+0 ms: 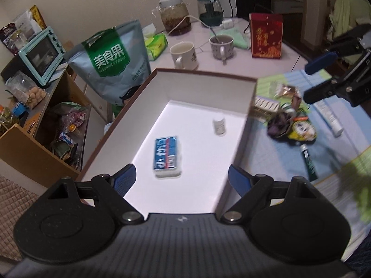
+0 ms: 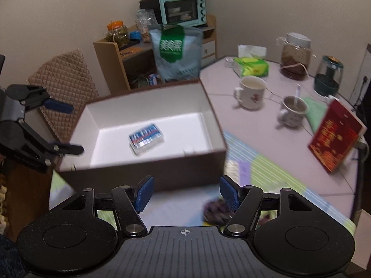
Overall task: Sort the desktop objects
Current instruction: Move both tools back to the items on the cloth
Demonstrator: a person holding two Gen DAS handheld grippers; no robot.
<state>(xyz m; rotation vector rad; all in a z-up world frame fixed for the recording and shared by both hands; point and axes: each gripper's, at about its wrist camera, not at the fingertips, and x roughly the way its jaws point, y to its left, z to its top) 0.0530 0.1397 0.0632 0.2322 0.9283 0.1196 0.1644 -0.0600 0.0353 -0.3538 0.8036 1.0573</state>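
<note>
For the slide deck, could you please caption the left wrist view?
Open left claw above a white-lined box holding a blue packet and a small white bottle; more items wait on the mat.

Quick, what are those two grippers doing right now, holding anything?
Left gripper: open, holding nothing, above the box.
Right gripper: open, holding nothing.

I log: box (image 1: 129,106), matt white card inside, brown outside; at its 3 o'clock, striped woven cloth mat (image 1: 278,157); glossy ceramic mugs (image 2: 251,91) at 12.
</note>
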